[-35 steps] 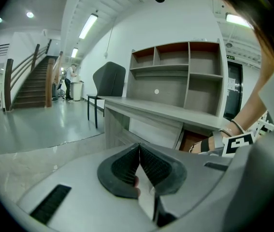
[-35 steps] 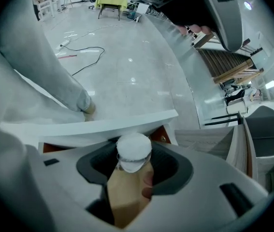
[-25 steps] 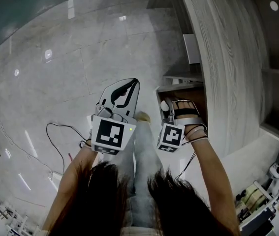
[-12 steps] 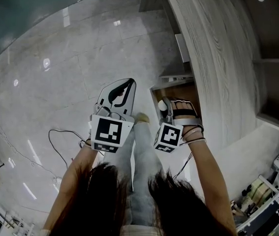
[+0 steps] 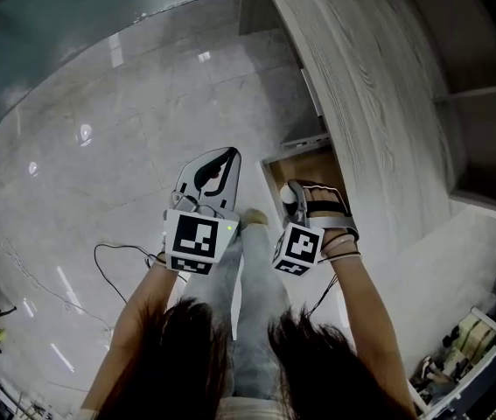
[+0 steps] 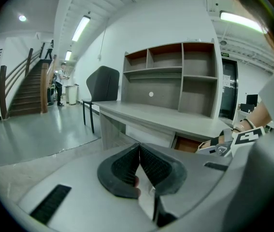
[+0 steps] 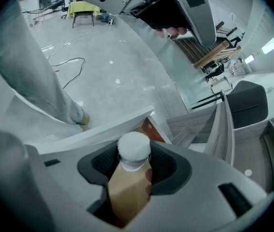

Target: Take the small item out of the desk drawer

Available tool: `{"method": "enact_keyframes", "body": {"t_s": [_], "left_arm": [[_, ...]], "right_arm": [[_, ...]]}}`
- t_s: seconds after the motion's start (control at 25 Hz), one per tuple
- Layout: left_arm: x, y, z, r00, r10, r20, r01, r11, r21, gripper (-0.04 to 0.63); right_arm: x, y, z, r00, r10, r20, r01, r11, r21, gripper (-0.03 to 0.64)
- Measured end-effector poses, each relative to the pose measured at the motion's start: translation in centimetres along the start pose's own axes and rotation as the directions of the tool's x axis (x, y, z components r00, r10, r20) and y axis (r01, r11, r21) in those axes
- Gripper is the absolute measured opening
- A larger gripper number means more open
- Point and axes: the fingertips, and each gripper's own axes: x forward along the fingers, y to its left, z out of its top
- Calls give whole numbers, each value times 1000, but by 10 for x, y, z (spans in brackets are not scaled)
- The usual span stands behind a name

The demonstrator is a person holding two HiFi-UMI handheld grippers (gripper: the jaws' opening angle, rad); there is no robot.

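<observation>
Brown bottle (image 7: 127, 190) with white cap (image 7: 134, 148) is sitting clamped between the right gripper's (image 7: 136, 164) dark pads (image 7: 173, 170). The cap is poking out past the fingertips, just above the open wooden drawer (image 5: 307, 166) under the desk (image 5: 379, 103). Left gripper (image 6: 139, 164) is hovering to the left over the pale floor (image 5: 125, 121), fingers pressed together.

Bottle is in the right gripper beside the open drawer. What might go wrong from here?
1. The right gripper clamps the bottle with its white cap poking past the pads; it may slip while carried.
2. The drawer stands open near the person's leg and could be knocked.
</observation>
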Motion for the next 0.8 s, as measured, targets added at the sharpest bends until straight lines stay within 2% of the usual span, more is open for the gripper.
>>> {"method": "enact_keyframes", "body": {"t_s": [0.32, 0.8], "left_arm": [[-20, -6, 17, 1000, 4, 4, -4, 1000, 11, 17], [-54, -12, 39, 1000, 14, -3, -14, 1000, -2, 17]], "right_arm": [[-16, -4, 1, 999, -38, 12, 36, 995, 89, 197], [-59, -24, 11, 994, -111, 13, 104, 960, 260, 196]]}}
